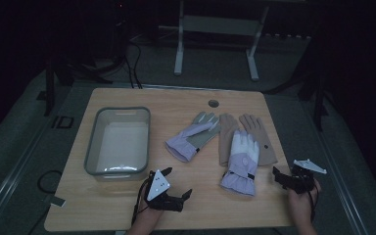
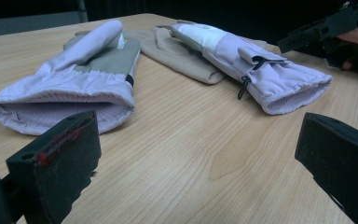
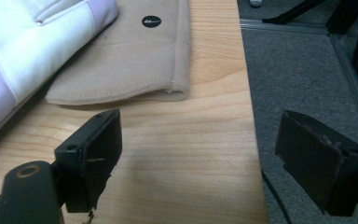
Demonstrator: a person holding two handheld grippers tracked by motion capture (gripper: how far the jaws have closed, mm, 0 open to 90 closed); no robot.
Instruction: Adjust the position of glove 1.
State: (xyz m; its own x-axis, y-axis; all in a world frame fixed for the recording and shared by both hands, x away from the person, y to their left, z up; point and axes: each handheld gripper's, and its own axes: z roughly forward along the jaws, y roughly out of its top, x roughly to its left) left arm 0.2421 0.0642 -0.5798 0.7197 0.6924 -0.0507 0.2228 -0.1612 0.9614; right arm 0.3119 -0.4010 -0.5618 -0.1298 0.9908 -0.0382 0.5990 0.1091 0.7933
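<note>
Left gripper (image 1: 188, 194) spread, empty | right gripper (image 1: 279, 177) spread, empty | you pinch the near lilac glove (image 1: 241, 164) by its cuff | lift toward the bin (image 1: 91, 147), I judge.

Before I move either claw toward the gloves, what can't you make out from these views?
- Beige glove, high view: its middle lies under the lavender glove, so what's beneath is hidden.
- Second beige glove, right claw view: fingers cut off by the top edge.
- Round black logo: lettering too small.
- Clear bin, high view: dim light and glare blur its floor.
</note>
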